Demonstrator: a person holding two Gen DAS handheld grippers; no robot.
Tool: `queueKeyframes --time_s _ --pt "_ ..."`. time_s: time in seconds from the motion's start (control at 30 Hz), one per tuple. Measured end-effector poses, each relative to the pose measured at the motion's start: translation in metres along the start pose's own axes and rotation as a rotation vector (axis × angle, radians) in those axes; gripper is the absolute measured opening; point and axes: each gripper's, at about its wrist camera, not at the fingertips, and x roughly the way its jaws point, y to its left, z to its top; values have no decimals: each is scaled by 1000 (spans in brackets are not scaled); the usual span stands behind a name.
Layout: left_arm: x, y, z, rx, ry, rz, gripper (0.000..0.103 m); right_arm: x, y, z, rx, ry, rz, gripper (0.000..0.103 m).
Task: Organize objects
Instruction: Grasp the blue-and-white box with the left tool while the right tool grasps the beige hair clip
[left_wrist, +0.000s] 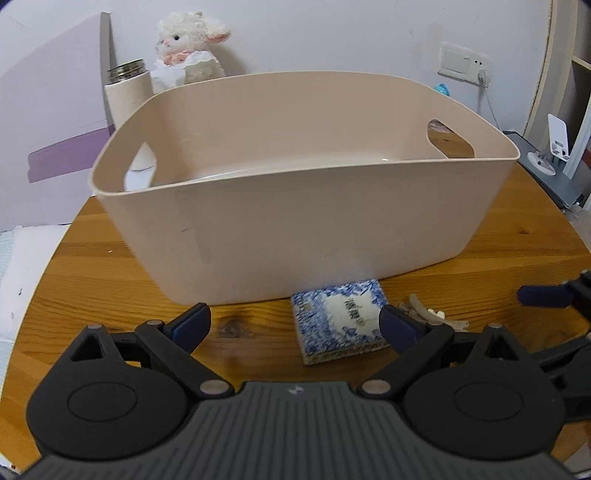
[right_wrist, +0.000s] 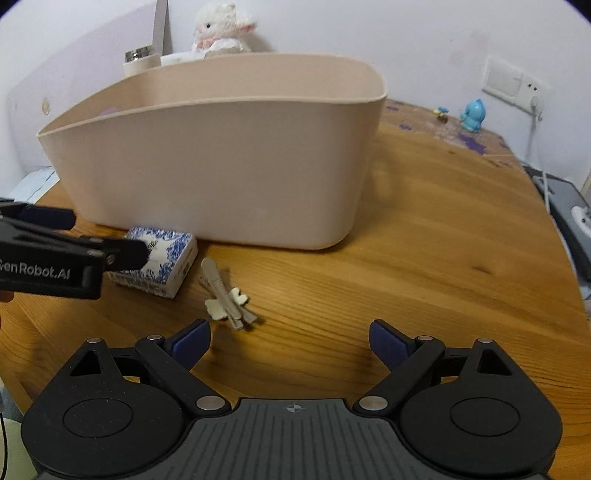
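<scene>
Grippers are hovering low over a round wooden table, where a large beige plastic storage bin with cut-out handles is standing ready and, as far as the left wrist view is showing its inside, holding nothing. The left gripper is spread wide and gripping nothing, its right finger lying over the near corner of a small blue-and-white patterned box that is sitting on the table just in front of the bin's wall; whether finger and box are touching cannot be told. The right gripper is likewise released, pointing at bare wood a little to the right of a pale grey hair clip with a cream flower trim, which is lying just beside the box. Judging by the layout, the sorting is only starting: both loose items are still outside the bin, and the left gripper is lining up on the box. The next move is calling for a shift to the right so the box falls between the fingers, a firm close across its sides, then a lift high enough to clear the bin's tall rim. A white plush lamb and a cream steel-topped flask are standing behind the bin, apparently uninvolved.
</scene>
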Motion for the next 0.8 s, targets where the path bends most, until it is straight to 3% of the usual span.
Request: queueKeyframes --time_s 0.3,0.43,0.57,0.67,0.8 --pt "22 -13 6 -6 47 -51 98 16 10 4 -20 -31 -7 98" --pt "39 -10 4 -37 106 -41 98 18 10 5 -11 -47 -14 98" --pt "40 -6 2 -37 94 -23 99 19 11 4 -13 -68 -15 97" --pt "41 0 3 -49 96 -2 98 22 13 8 -19 -76 -10 93" --pt "40 10 4 -56 108 30 94 19 22 9 -41 -91 7 74"
